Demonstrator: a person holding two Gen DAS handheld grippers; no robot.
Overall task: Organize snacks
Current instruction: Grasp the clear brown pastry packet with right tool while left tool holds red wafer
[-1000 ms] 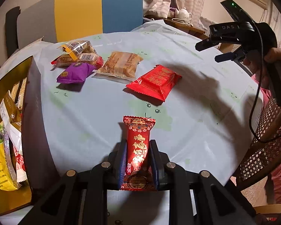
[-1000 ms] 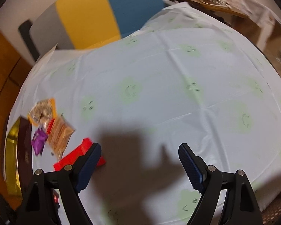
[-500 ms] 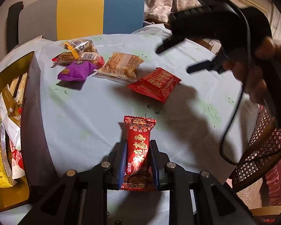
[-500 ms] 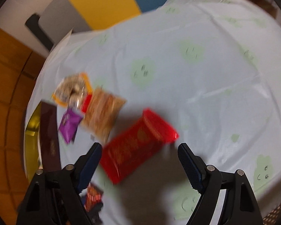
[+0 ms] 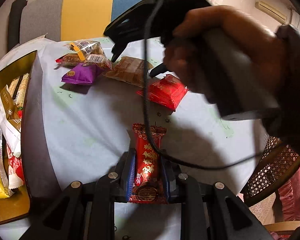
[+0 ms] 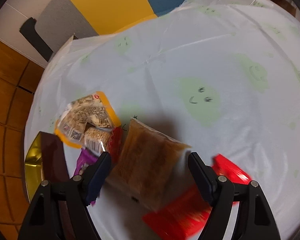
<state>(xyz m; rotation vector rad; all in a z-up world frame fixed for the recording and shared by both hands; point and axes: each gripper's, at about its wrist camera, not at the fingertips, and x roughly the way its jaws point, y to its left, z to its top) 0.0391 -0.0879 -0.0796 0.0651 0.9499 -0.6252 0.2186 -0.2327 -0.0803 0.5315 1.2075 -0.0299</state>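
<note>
Everything here is placed relative to the brown cake packet (image 6: 148, 172), since that was clearly the next target.

Far to its left, the gold box (image 5: 12, 76) was parked at the desk (image 5: 86, 116) edge, already stuffed with wrappers, so that's presumably where the snacks were being sorted into. Nearer on the left, a small heap was seen: the yellow-edged clear packet (image 6: 86, 116) stacked over a red-ended bar, with the purple packet (image 5: 80, 74) just beside the cake's left edge. Looked like stuff that simply hadn't been sorted yet.

Over the cake packet itself the right gripper (image 6: 150, 172) was pointed steeply down, its fingers (image 6: 99, 172) held wide and straddling the packet, one on each long side. No contact could be made out; the picture was blurred. The wide spread was probably kept so the broad wrapper could be cleared before being squeezed.

Just right of the cake, the flat red packet (image 5: 166, 91) was lying loose on the desk, partly under the right finger in that view.

Nearer than all of that, the left gripper (image 5: 148, 172) was kept clamped narrow on the tall red candy pack (image 5: 148, 160), held upright above the desk, likely being parked until its trip to the box.
</note>
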